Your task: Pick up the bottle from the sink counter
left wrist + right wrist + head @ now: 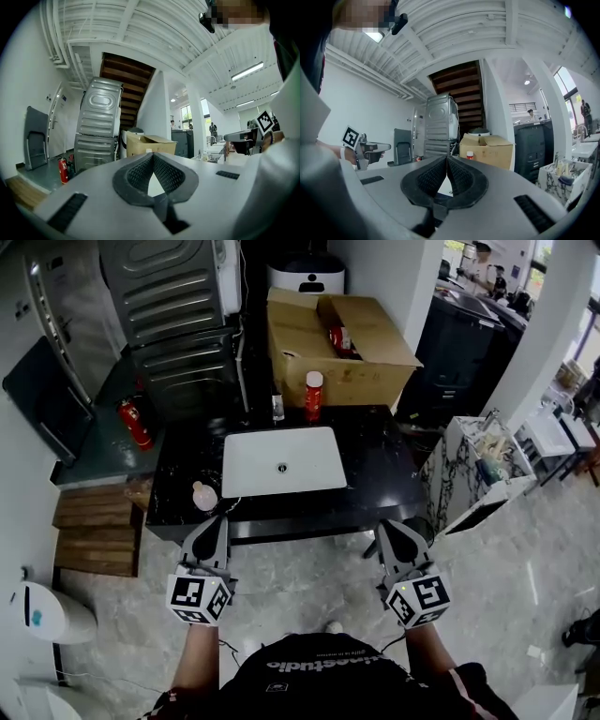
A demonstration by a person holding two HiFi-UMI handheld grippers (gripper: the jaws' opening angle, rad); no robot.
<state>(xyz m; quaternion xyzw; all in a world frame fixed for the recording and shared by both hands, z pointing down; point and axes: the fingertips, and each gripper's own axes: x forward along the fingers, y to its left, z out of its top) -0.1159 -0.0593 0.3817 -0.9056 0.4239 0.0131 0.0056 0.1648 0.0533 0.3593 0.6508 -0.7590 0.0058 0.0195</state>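
Observation:
A red bottle with a white cap [313,395] stands upright at the back edge of the black sink counter [380,465], just behind the white basin [283,461]. The right gripper view shows the bottle [470,154] small and far beyond the jaws. Both grippers are held in front of the counter's near edge, well short of the bottle. My left gripper [217,520] points at the front left corner with its jaws shut and empty [152,154]. My right gripper [385,527] is at the front right, also shut with nothing between its pads [446,157].
A small dark bottle [278,407] stands left of the red one. A round pinkish object [204,495] lies on the counter's front left. An open cardboard box [337,343] sits behind the counter. A fire extinguisher [136,423] is at the left, a white cart [478,470] at the right.

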